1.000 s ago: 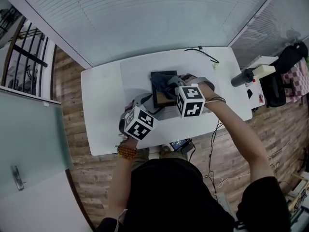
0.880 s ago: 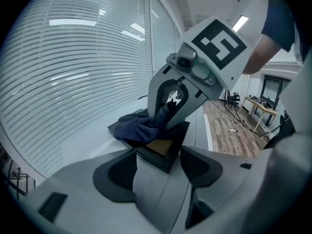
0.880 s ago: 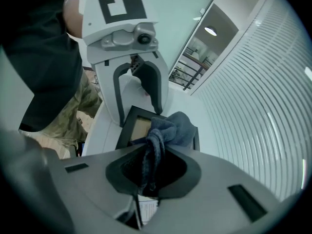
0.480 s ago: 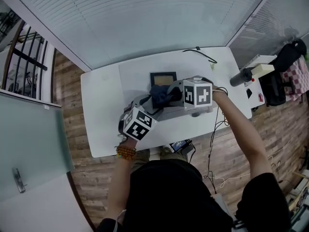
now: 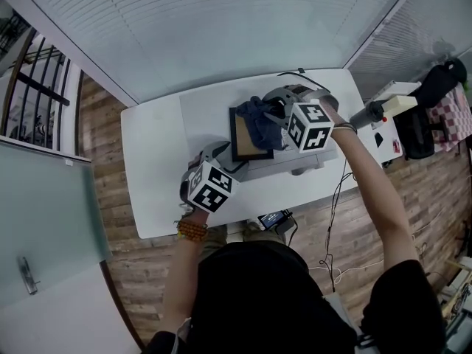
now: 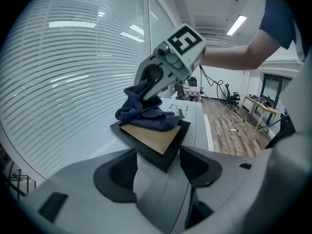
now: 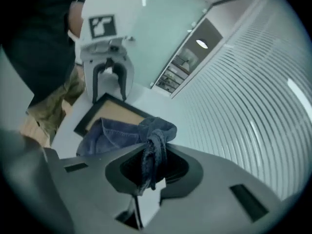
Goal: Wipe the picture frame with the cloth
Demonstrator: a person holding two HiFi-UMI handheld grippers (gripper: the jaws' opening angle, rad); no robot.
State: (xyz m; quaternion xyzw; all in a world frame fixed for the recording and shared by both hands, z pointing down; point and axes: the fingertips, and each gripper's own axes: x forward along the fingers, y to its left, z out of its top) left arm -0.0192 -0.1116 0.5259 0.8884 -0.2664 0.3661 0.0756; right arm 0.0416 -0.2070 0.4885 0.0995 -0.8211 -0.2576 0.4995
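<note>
left gripper view, nearest first: pinching with the left gripper (image 6: 158,168) the near corner of the black picture frame (image 6: 152,136), jaws drawn in against its two edges. lying flat on the white table (image 5: 151,153), brown panel up. farther on, clamped tight in the right gripper (image 7: 151,165), a twisted fold of the dark blue cloth (image 7: 114,133), with the rest heaped on the frame's far end. beyond the table, white slatted blinds (image 5: 221,28).
</note>
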